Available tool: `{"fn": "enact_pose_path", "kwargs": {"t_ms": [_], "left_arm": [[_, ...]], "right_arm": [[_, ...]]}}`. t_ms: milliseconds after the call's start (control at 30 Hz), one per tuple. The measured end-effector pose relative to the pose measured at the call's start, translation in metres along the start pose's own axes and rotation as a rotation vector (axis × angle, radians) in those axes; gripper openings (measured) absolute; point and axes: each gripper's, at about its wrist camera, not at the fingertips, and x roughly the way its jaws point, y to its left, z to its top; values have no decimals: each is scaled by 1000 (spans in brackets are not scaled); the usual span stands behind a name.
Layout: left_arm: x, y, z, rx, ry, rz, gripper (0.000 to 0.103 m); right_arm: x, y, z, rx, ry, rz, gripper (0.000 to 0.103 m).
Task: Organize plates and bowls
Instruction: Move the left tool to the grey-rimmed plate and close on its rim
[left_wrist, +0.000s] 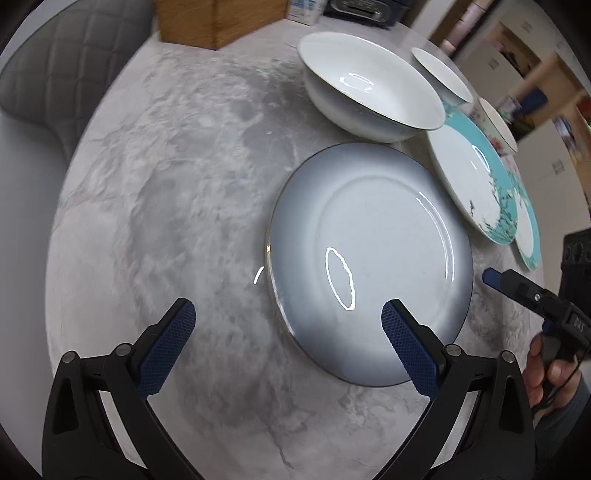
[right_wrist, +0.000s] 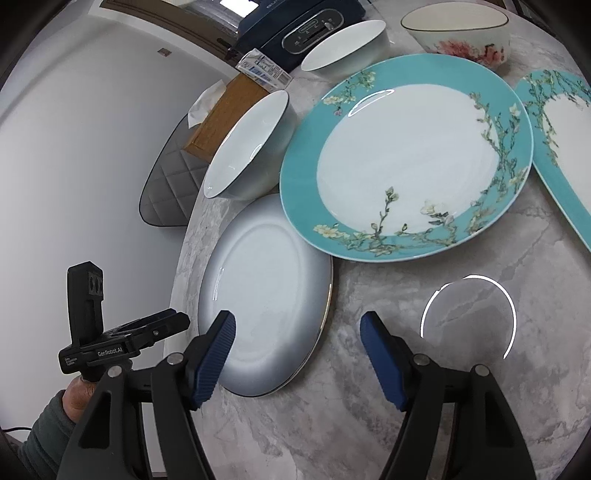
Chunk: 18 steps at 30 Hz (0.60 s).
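Both grippers tilt down over the marble table (left_wrist: 155, 206): left gripper (left_wrist: 288, 332) gapes wide and empty astride the grey plate (left_wrist: 369, 258) rim; right gripper (right_wrist: 297, 354) part-open, empty.

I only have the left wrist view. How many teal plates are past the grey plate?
Observer: Two teal floral plates; the nearer one lies beside the grey plate, the second further right.
Operator: The far bowl at the edge is cut off here. Plain?
Observer: No, that bowl has pink flowers on its side.
Operator: Is the right gripper holding anything?
Observer: No, the right gripper is open over the grey plate's rim.
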Motion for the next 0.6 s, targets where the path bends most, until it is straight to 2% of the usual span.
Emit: {"fn": "enact_pose_path", "kwargs": {"t_ms": [100,233,300,367,400,467,533,600], "left_arm": [[21,6,14,19,47,-32,89],[30,13,29,29,50,-94,87],[34,13,41,41,58,-147,82],[39,8,51,69,72,-161,80],[40,4,53,84,80,-176,78],[43,-1,59,104,91,-194,71],[44,-10,60,108,103,-230,54],[45,-11,65,114,112,-227,51]], "right_arm": [[4,-7,-2,12,4,-1,71],[2,-10,-3,9,12,28,71],[3,-10,-3,-2,25,68,77],[4,-10,-3,-14,33,106,89],[4,-9,-4,-13,34,124,92],[4,-8,-4,-13,34,143,99],[5,-5,-4,-23,34,134,99],[4,-4,-5,-37,29,127,98]]}}
